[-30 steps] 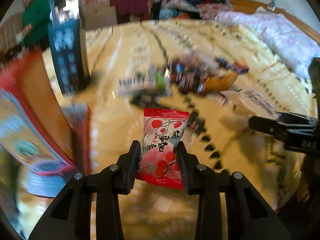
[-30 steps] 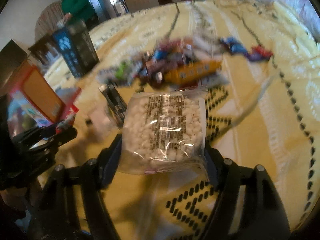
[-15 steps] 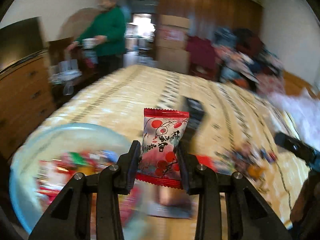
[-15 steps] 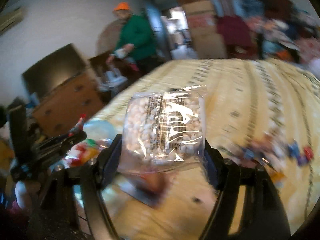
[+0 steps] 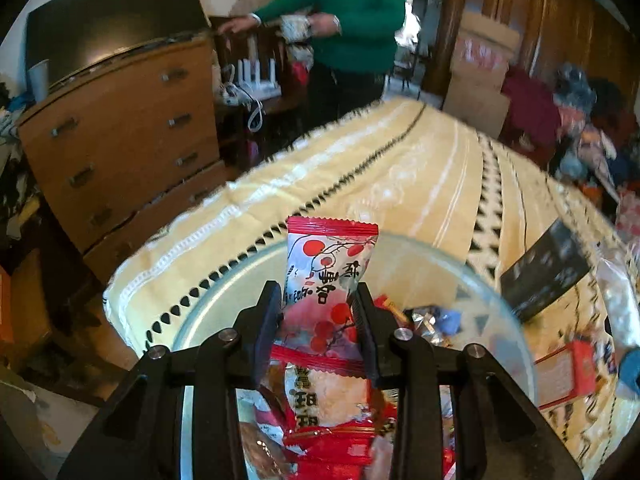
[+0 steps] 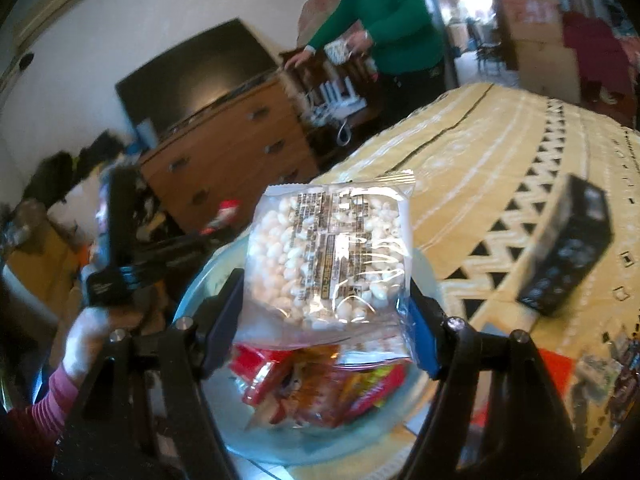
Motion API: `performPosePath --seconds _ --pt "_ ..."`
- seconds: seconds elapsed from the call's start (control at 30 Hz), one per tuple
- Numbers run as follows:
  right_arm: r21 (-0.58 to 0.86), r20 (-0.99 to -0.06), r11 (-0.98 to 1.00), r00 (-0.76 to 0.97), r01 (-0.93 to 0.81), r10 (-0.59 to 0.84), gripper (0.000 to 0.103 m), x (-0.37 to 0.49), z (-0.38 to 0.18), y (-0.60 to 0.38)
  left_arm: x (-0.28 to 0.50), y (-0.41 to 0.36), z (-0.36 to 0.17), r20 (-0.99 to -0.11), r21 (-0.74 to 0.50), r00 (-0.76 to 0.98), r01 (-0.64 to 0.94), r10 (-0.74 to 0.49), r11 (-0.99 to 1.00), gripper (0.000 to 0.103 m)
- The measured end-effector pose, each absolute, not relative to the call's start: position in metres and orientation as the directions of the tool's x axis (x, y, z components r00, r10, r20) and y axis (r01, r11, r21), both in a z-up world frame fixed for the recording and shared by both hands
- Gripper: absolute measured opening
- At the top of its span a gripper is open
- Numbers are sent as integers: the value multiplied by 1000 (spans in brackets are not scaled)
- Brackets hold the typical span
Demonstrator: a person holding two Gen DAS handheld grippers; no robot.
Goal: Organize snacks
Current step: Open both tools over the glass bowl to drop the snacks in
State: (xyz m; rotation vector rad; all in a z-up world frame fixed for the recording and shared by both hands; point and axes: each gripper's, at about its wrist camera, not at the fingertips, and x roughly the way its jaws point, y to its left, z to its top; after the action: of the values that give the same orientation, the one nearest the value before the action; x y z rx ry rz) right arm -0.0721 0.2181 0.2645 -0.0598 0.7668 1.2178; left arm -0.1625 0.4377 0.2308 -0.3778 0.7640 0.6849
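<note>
My left gripper [image 5: 318, 328] is shut on a small red-and-white candy packet [image 5: 326, 272] printed with red circles, held upright over a clear glass bowl [image 5: 216, 296]. Several wrapped snacks [image 5: 320, 432] lie in that bowl. My right gripper [image 6: 322, 320] is shut on a clear bag of white puffed pieces [image 6: 326, 252], held above the same bowl [image 6: 320, 440], which holds red and orange packets [image 6: 320, 380]. In the right wrist view the left gripper [image 6: 188, 240] reaches in from the left, carried by a hand [image 6: 86, 336] in a pink striped sleeve.
The bowl sits near the corner of a bed under a yellow patterned blanket [image 5: 400, 176]. A black box [image 6: 568, 244] lies on the blanket to the right. A wooden dresser [image 5: 120, 136] stands beyond the bed, and a person in a green top [image 5: 352, 20] beside it.
Both grippers swung left from the snack pile on the blanket to above the glass bowl, each still holding its packet. The views now face the dresser.
</note>
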Motion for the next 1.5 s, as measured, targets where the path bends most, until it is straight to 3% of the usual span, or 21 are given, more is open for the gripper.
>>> performPosePath --seconds 1.07,1.2,1.23,1.33,1.5 --pt "366 -625 400 97 -840 775 75 -78 238 232 -119 433 197 -768 -27 505 -639 393 768 38" --pt "372 -630 407 95 -834 771 80 -77 235 233 -118 434 195 -774 -22 493 -648 398 762 38" --pt "376 -632 409 93 -831 770 81 -76 235 233 -118 433 195 -772 -12 488 -652 407 758 41" --pt "378 -630 408 92 -831 771 86 -77 235 231 -121 430 197 -763 0 482 -667 431 745 64" --pt "368 -606 410 120 -834 787 86 -82 237 210 -132 415 210 -728 -13 510 -679 459 734 67"
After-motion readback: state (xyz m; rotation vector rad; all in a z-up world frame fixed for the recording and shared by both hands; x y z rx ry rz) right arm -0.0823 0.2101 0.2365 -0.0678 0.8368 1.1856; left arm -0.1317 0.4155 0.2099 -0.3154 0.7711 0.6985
